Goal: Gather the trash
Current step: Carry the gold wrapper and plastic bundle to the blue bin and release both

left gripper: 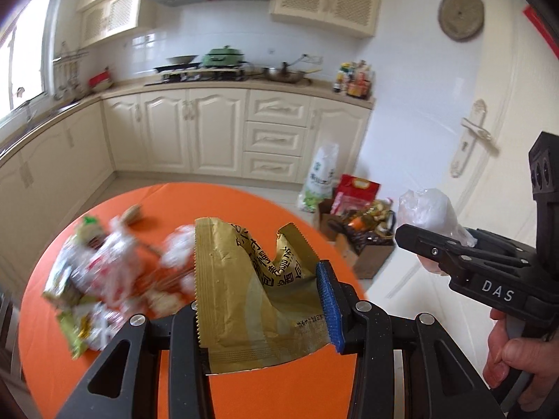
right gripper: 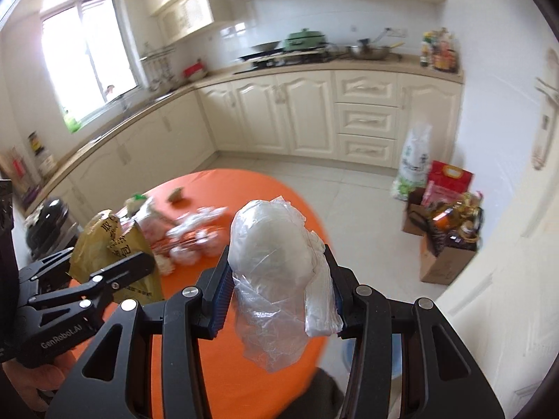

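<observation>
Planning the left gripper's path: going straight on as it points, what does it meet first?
Probably the blurred wrapper pile on the orange table, beyond the gold wrapper the left gripper holds; depth is unclear.

Your near table [left gripper: 279, 391] edge lies bare | wrapper heap [left gripper: 104, 279] crowds its left | boxes [right gripper: 443, 244] block floor right.

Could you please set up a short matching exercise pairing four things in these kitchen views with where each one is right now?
Things:
1. gold wrapper
2. clear plastic bag
3. green pot
4. cardboard box

Places:
A. on the floor by the door
B. on the stove
C. in the right gripper
D. in the left gripper

Pairs: 1-D, 2-C, 3-B, 4-A
</observation>
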A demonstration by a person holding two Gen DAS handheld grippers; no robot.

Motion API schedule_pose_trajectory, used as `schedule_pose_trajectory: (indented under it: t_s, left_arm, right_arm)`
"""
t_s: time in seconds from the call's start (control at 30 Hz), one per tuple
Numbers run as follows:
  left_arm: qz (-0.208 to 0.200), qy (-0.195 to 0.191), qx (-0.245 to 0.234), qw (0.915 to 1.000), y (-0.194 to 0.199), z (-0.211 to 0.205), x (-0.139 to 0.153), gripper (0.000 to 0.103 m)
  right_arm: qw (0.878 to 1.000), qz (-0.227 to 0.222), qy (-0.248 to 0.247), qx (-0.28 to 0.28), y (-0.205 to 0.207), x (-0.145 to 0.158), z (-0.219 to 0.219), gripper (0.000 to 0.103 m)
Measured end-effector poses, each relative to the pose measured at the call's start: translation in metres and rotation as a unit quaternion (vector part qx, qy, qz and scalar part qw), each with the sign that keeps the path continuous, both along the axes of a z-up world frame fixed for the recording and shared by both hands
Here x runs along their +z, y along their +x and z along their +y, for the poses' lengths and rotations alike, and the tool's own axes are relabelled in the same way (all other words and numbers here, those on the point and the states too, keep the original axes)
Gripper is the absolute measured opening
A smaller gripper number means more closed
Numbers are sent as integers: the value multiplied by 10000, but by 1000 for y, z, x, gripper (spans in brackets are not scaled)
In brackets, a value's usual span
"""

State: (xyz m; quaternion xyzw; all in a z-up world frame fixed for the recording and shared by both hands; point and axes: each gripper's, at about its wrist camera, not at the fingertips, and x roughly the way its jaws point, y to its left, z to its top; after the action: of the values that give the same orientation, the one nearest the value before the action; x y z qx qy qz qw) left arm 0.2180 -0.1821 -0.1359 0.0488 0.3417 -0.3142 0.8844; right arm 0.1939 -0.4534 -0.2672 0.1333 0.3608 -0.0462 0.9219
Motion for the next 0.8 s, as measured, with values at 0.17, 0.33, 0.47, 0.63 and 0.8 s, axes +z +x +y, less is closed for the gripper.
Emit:
schedule_pose_trajectory:
  t_s: [0.17, 0.33, 0.47, 0.63, 0.8]
  left_arm:
    - [200, 182, -685, 9973, 21, -83, -17, 37]
    - [533, 580, -1310, 9883, 41, -170, -56, 37]
    - [1040, 997, -1628, 9761, 77, -238, -114, 37]
    - [1592, 1614, -1807, 9570, 121, -308, -183, 37]
    - [1865, 2118, -1923, 9399, 158, -372, -230, 38]
  right_arm:
    - [9966, 277, 77, -772, -15, -26, -77, 46]
    - [9872, 756, 368, -1355, -27, -81, -146, 46]
    - [9768, 1144, 730, -1656, -31, -138, -188, 46]
    - [9614, 1522, 1236, -1932, -31, -203, -223, 46]
    - [9482, 1831, 1570, -2065, -29, -250, -246, 46]
